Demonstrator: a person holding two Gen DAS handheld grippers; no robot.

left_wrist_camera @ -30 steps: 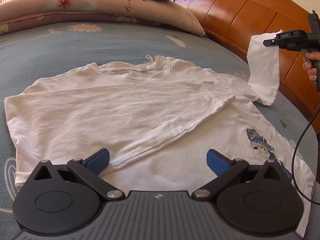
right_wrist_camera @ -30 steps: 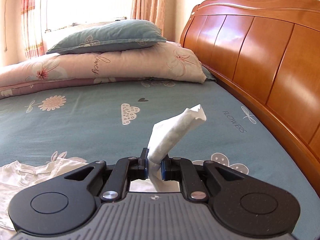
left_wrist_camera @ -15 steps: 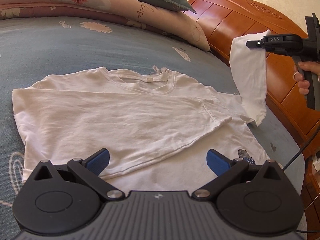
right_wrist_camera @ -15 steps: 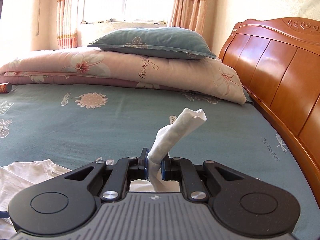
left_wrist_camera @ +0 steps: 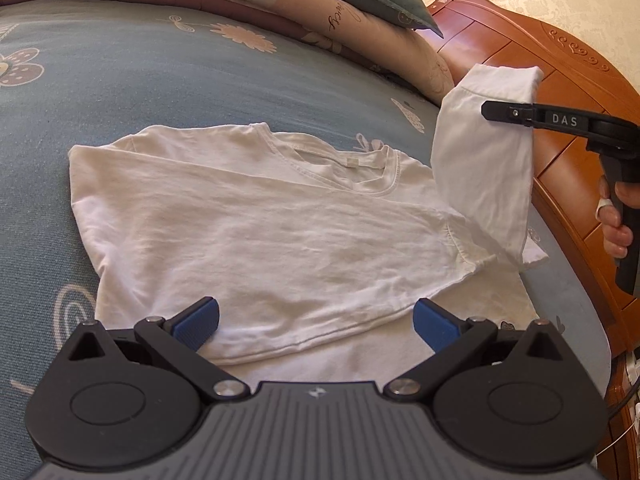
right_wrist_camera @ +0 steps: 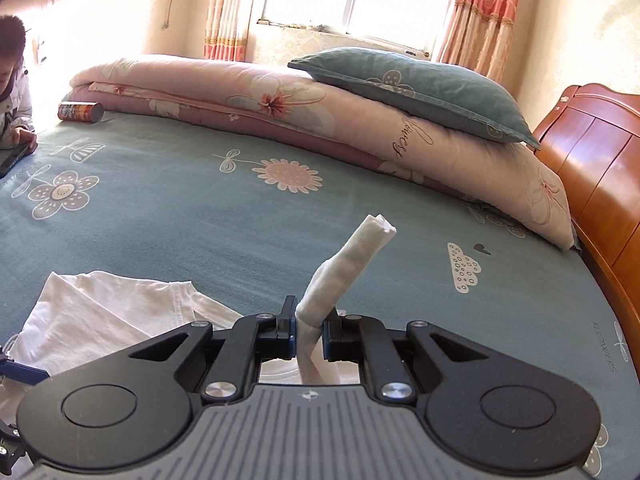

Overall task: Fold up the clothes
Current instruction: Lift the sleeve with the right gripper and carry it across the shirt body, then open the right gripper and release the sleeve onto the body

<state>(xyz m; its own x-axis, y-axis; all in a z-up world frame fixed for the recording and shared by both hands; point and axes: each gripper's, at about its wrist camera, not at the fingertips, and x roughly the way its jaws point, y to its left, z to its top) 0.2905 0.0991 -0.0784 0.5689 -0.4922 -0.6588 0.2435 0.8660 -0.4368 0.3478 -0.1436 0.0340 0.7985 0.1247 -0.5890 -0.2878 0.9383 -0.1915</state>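
1. T-shirt point(left_wrist_camera: 280, 236) cloth is being pinched by the right claw point(right_wrist_camera: 309, 330), whose jaws are clenched on a bunched sleeve point(left_wrist_camera: 484, 168) that is sticking up between the pads like a soft roll.
2. Seen from the left wrist, that sleeve is hanging limp from the right claw point(left_wrist_camera: 506, 112), draping down to the shoulder, so the fabric is behaving as light, floppy cotton with no stiffness of its own.
3. The left claw point(left_wrist_camera: 316, 322) is hovering released, blue pads spread wide over the lower hem, gripping nothing.
4. The shirt body is lying flat on the bed point(left_wrist_camera: 160, 92), collar pointing toward the quilt point(right_wrist_camera: 280, 100) and pillow point(right_wrist_camera: 412, 88), with the other sleeve already lying folded across the chest.
5. Such cloth is likely sagging and wrinkling wherever it is unsupported; hems and seams are probably offering the firmest hold.
6. The headboard point(left_wrist_camera: 560, 64) is standing just beside the lifted sleeve.
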